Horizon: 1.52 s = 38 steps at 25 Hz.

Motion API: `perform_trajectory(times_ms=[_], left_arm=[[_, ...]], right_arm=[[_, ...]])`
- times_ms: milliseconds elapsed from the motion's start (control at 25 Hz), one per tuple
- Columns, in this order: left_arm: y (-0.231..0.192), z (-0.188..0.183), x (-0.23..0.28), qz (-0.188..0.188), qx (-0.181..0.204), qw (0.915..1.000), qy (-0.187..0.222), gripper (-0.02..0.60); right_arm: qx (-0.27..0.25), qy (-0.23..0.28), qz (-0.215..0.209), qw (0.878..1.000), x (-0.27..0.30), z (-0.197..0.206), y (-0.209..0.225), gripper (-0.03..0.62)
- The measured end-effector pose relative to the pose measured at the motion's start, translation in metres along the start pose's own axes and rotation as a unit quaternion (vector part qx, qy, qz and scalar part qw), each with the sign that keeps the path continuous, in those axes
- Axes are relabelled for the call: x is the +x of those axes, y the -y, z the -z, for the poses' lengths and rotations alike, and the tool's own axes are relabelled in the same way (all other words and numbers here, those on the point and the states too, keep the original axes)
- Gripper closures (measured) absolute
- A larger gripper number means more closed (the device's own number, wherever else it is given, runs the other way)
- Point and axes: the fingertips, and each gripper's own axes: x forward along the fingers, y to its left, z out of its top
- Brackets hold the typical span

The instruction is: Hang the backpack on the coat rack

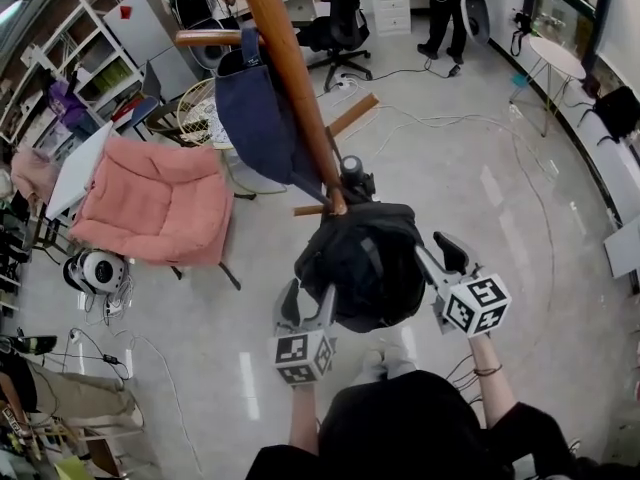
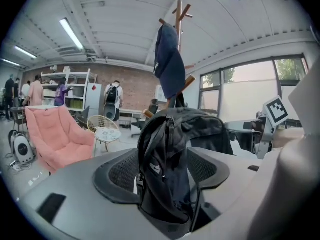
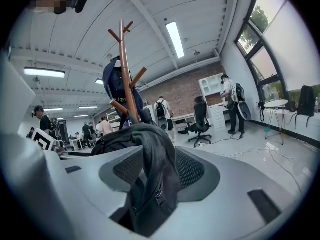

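Note:
A black backpack [image 1: 362,260] hangs close against the brown coat rack pole [image 1: 290,68], its top at a low peg [image 1: 310,210]; the loop itself is hidden. A dark blue bag [image 1: 258,118] hangs from a higher peg. My left gripper [image 1: 308,300] is at the pack's lower left side and my right gripper [image 1: 440,258] at its right side. In the left gripper view the left gripper [image 2: 162,169] stands wide with pack fabric [image 2: 167,164] loose between its pads. The right gripper [image 3: 150,174] is just as wide around a fold of the backpack [image 3: 152,169].
A pink lounge chair [image 1: 155,203] stands to the left of the rack, with a wire chair [image 1: 200,113] behind it. An office chair [image 1: 340,23] and floor cables [image 1: 470,123] lie beyond. A round white table [image 1: 555,58] is at the right; people stand at the back.

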Motion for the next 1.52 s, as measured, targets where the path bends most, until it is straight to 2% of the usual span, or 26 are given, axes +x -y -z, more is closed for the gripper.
perform_trajectory(times_ms=[160, 400, 600, 720, 1120, 1520], left_arm=[[-0.005, -0.016, -0.011, -0.012, 0.011, 0.9997, 0.018, 0.286], [-0.009, -0.036, -0.025, -0.026, 0.027, 0.9983, 0.044, 0.384], [-0.012, -0.050, -0.030, -0.027, 0.034, 0.9977, 0.052, 0.482], [-0.012, -0.060, -0.034, -0.026, 0.044, 0.9969, 0.060, 0.519], [-0.005, -0.086, -0.050, -0.005, 0.068, 0.9938, 0.088, 0.560], [-0.008, -0.095, -0.068, -0.009, 0.074, 0.9911, 0.110, 0.565]], right_arm=[[-0.006, 0.000, -0.011, 1.000, -0.006, -0.005, -0.012, 0.417], [-0.014, 0.018, -0.036, 0.999, -0.015, -0.022, -0.032, 0.504], [-0.019, 0.026, -0.029, 0.999, -0.017, -0.031, -0.034, 0.554], [-0.026, 0.033, -0.024, 0.999, -0.020, -0.039, -0.034, 0.565], [-0.048, 0.060, -0.012, 0.997, -0.037, -0.071, -0.030, 0.579], [-0.052, 0.074, -0.009, 0.996, -0.050, -0.081, -0.030, 0.582]])
